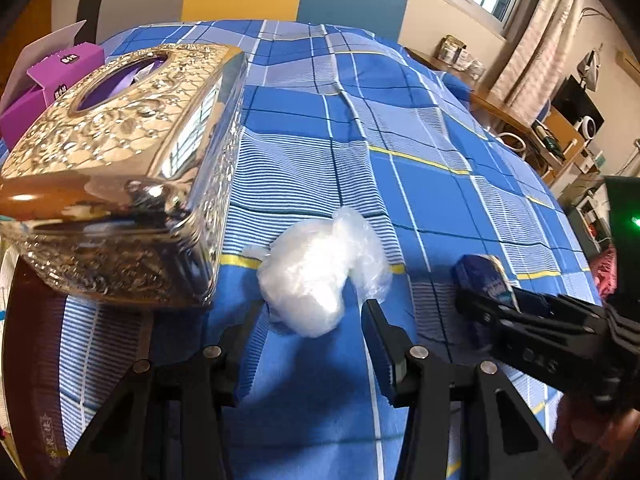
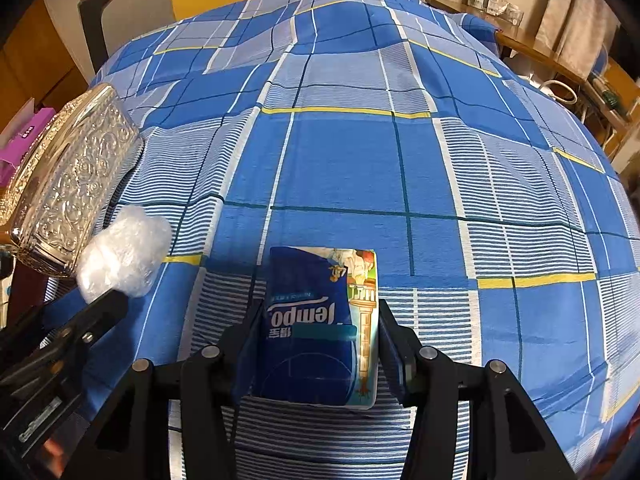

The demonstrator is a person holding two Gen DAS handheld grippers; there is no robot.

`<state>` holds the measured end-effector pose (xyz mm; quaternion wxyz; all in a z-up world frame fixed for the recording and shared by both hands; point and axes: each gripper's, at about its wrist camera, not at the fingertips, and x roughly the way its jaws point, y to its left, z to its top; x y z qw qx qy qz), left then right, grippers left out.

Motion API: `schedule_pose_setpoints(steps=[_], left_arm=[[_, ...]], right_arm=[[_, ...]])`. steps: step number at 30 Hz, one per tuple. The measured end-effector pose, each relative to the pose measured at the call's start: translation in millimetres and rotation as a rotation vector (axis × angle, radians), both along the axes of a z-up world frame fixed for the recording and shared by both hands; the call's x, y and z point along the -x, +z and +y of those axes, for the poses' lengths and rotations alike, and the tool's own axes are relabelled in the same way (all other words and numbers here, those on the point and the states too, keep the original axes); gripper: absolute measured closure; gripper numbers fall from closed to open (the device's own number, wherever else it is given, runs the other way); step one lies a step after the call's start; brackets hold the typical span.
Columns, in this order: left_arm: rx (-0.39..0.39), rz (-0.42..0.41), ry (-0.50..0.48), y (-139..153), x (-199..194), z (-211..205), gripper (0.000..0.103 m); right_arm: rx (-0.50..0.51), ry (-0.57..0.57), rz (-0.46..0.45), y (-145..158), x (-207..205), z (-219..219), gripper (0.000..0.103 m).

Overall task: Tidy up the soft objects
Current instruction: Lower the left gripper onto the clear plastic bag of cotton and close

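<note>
A crumpled clear plastic bag of white stuff lies on the blue checked sheet, just ahead of my open left gripper, between its fingertips. It also shows in the right wrist view. A blue Tempo tissue pack lies flat between the fingers of my right gripper, whose pads touch both of its sides. The pack and right gripper show at the right of the left wrist view.
An ornate gold tissue box stands at the left, close to the bag, also seen in the right wrist view. A purple carton sits behind it. A wooden desk with clutter lies beyond the bed at right.
</note>
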<state>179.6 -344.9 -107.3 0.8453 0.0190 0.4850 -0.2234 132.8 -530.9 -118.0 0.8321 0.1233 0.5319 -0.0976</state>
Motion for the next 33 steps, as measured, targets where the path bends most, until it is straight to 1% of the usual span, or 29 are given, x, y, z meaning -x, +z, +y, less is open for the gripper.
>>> schedule_pose_setpoints(steps=[3,5,6,8,9,11,13,15,16,17,18,19,21,22,23,24,26,28,31,33], left_arm=[[0.01,-0.016,-0.018,-2.1,-1.1,-1.7,0.055],[0.012,-0.018,-0.037,-2.2,3.8,-1.1,0.065],[0.031,-0.016,-0.065,-1.4,9.4,-0.6,0.067],[0.03,-0.032,-0.088,0.9,18.8,0.1,0.067],[0.027,-0.046,-0.085,3.4,22.3,1.9,0.066],[0.02,-0.067,-0.066,6.9,21.9,3.4,0.062],[-0.023,-0.089,-0.028,8.5,16.0,3.8,0.05],[-0.068,-0.076,-0.012,4.6,2.8,-1.3,0.041],[-0.082,-0.078,-0.007,4.0,-0.4,-3.8,0.039],[-0.094,-0.068,-0.008,1.9,-5.6,-7.5,0.039],[-0.07,-0.066,-0.027,1.5,-7.8,-12.0,0.039],[-0.069,-0.073,-0.036,1.8,-8.2,-15.7,0.039],[-0.111,-0.119,-0.066,1.3,-4.9,-28.1,0.039],[-0.133,-0.126,-0.076,-1.0,-5.4,-34.2,0.046],[-0.129,-0.116,-0.08,-2.6,-6.7,-36.3,0.054],[-0.118,-0.097,-0.088,-4.6,-8.6,-38.1,0.071],[-0.133,-0.081,-0.087,-7.8,-11.9,-40.9,0.074],[-0.127,-0.081,-0.096,-5.9,-12.9,-41.5,0.078],[-0.095,-0.125,-0.112,11.3,-10.3,-39.1,0.078],[-0.063,-0.154,-0.112,28.3,-12.8,-33.8,0.079]], right_arm=[[-0.018,-0.008,-0.005,0.9,-0.2,-3.5,0.05],[-0.024,-0.02,-0.007,1.5,0.5,-6.4,0.05],[-0.029,-0.026,-0.007,1.5,0.9,-8.0,0.05],[-0.042,-0.037,-0.011,1.9,1.7,-10.6,0.05],[-0.046,-0.042,-0.012,2.0,1.9,-11.4,0.05],[-0.05,-0.045,-0.012,2.1,2.5,-11.3,0.05],[-0.053,-0.043,-0.013,2.2,2.5,-10.6,0.05],[-0.056,-0.043,-0.012,1.8,2.1,-10.8,0.05],[-0.057,-0.043,-0.012,1.8,1.9,-11.1,0.05],[-0.059,-0.042,-0.012,1.8,1.7,-11.2,0.05],[-0.061,-0.042,-0.012,1.9,1.7,-11.4,0.05],[-0.063,-0.041,-0.013,2.0,1.7,-11.6,0.05],[-0.069,-0.04,-0.013,1.8,1.7,-12.0,0.05],[-0.072,-0.04,-0.012,1.5,1.7,-12.3,0.05],[-0.079,-0.042,-0.011,1.1,1.7,-12.7,0.05],[-0.088,-0.043,-0.011,0.8,1.8,-13.1,0.05],[-0.095,-0.044,-0.014,1.3,1.9,-13.7,0.05],[-0.094,-0.046,-0.018,2.1,1.7,-14.2,0.05],[-0.104,-0.047,-0.018,1.7,0.9,-15.1,0.05],[-0.102,-0.046,-0.017,1.5,0.5,-14.7,0.05]])
